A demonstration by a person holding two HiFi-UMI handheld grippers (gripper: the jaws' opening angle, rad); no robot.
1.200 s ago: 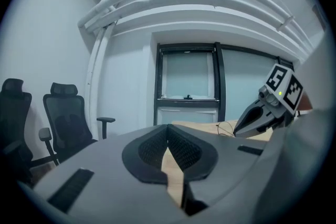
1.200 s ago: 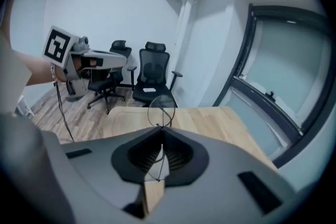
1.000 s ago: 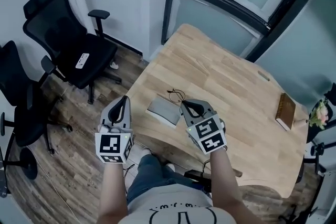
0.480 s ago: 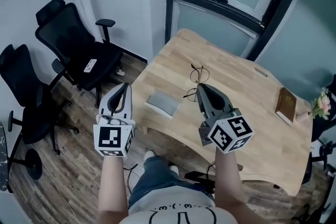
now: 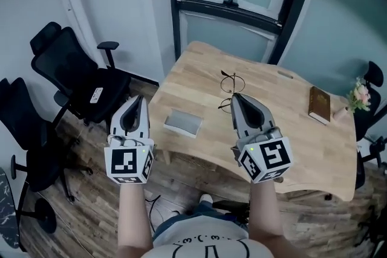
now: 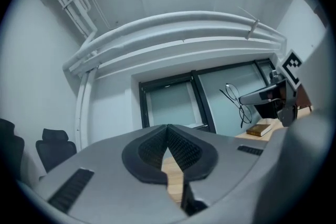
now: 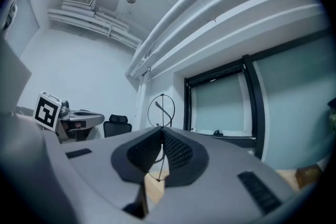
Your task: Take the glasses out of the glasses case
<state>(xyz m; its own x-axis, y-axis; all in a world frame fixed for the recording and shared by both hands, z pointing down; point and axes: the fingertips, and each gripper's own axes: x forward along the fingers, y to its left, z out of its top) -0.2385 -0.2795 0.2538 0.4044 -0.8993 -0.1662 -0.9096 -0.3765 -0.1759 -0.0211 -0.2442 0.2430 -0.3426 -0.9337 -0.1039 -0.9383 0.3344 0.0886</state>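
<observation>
The grey glasses case [image 5: 183,122] lies closed and flat near the front left edge of the wooden table [image 5: 284,130]. My right gripper [image 5: 236,96] is shut on thin round wire-frame glasses [image 5: 228,89] and holds them in the air above the table. In the right gripper view the frame is pinched between the pads, with one lens ring [image 7: 161,110] standing above my right gripper [image 7: 160,129]. My left gripper [image 5: 138,99] hovers left of the table, over the floor, with its jaws together and nothing in them. The left gripper view shows the held glasses [image 6: 233,102] off to the right.
A brown book [image 5: 319,104] and a small bunch of flowers [image 5: 358,95] sit at the table's right end. Black office chairs [image 5: 84,84] stand on the wood floor to the left. A dark-framed glass wall [image 5: 242,15] runs behind the table.
Both grippers have risen. The right one has lifted the glasses from beside the case up into the air. The case has stayed on the table.
</observation>
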